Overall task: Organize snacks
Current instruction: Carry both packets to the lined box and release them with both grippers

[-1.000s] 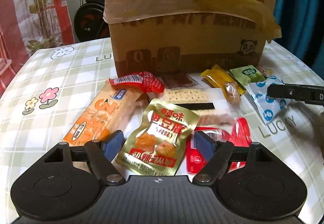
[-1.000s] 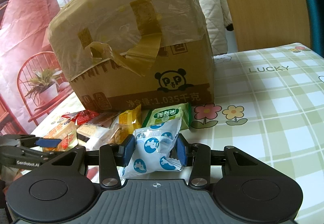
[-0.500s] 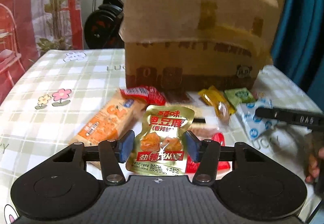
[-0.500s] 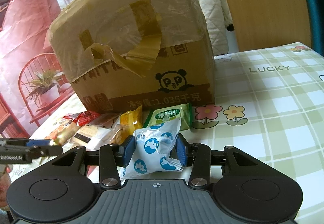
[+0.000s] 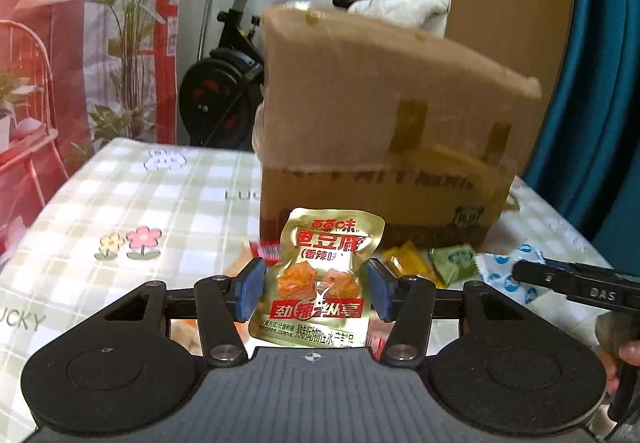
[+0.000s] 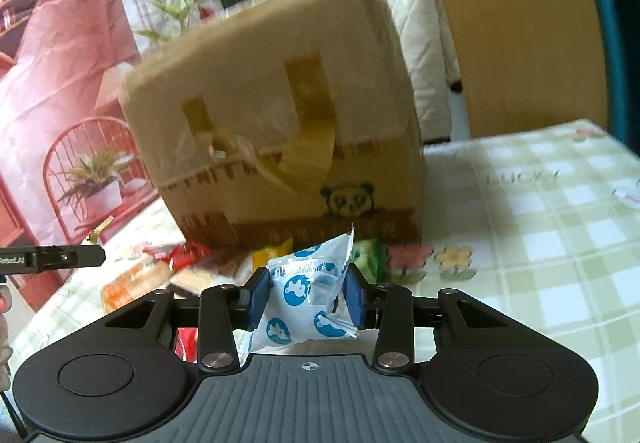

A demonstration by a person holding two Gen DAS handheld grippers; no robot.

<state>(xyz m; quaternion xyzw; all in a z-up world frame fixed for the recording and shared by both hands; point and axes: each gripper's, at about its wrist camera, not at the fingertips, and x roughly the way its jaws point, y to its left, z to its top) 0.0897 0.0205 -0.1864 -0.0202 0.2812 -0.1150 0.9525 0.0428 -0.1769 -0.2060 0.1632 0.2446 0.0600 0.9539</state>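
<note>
My left gripper (image 5: 315, 289) is shut on a gold snack pouch (image 5: 326, 275) and holds it lifted above the table, in front of a taped cardboard box (image 5: 384, 147). My right gripper (image 6: 307, 297) is shut on a white packet with blue dots (image 6: 306, 297), also lifted off the table before the same box (image 6: 280, 147). Other snacks lie at the box's foot: a yellow packet (image 5: 404, 261), a green packet (image 5: 454, 261), a red packet (image 6: 188, 255) and an orange packet (image 6: 132, 281). The right gripper's finger (image 5: 576, 283) shows in the left wrist view.
The table wears a green checked cloth with flower prints (image 5: 136, 199). An exercise bike (image 5: 224, 75) stands behind the table. A wooden panel (image 6: 516, 27) and a white quilted cloth (image 6: 424, 55) are behind the box. The cloth to the right of the box (image 6: 540, 243) is bare.
The left gripper closed on the gold pouch and lifted it off the table. The right gripper, holding the blue-dotted packet throughout, rose with it in the last half second.
</note>
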